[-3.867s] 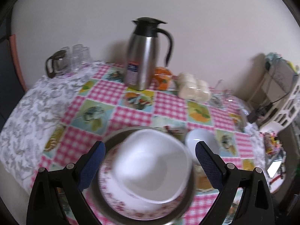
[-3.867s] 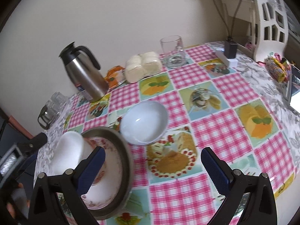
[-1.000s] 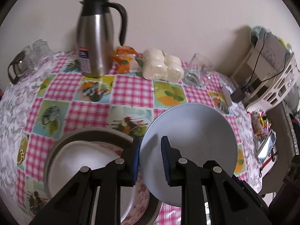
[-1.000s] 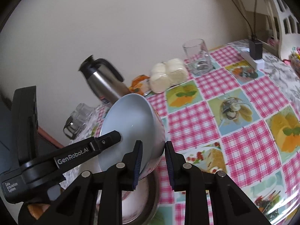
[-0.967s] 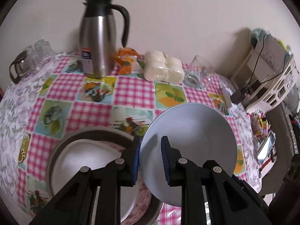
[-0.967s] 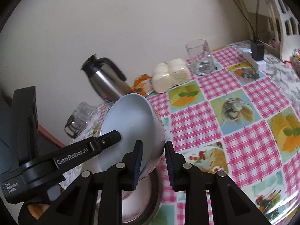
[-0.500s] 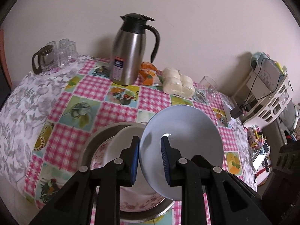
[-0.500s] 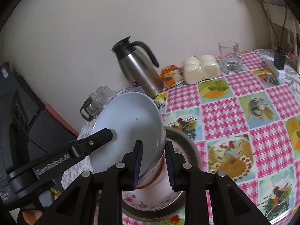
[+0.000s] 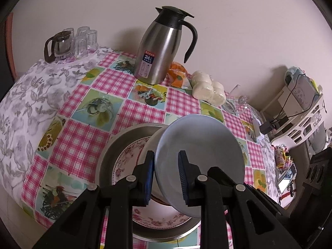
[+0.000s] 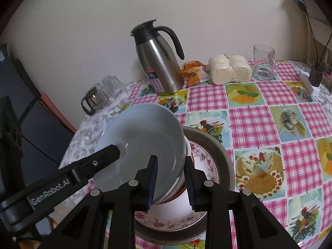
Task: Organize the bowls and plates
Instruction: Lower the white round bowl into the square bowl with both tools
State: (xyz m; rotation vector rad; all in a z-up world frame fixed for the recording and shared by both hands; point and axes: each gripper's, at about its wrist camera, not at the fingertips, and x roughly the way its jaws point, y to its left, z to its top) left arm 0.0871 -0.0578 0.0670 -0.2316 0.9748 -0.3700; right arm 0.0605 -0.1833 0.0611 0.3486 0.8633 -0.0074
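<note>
Bench [image 9: 132,110], chequered pink cloth: steel tray [image 9: 124,137] near the front edge, flowered plate [image 9: 126,157] lying inside it, a white bowl [image 10: 189,161] sitting on the plate.

Pale blue bowl [image 9: 199,155] is held clear of the stack, tilted steeply, mouth facing toward the left side (rim nearly upright in both views). It sits directly over the white bowl, foot apparently just touching or just above it; contact cannot be confirmed.

Both tools are clamped on this one bowl. Left hand-held gripper [image 9: 166,172] pinches the near rim, one finger inside the bowl, one outside. Right hand-held gripper [image 10: 171,178] pinches the opposite wall likewise (the left tool's inner finger shows in the right wrist view, lying across the bowl's hollow).

Judgement: next move is nesting. The target bowl lies straight below and slightly ahead of both grippers, so the blue bowl wants rotating to level, then lowering. Neither hand is clearly nearer.

Steel thermos jug [image 9: 164,47] stands well behind.
</note>
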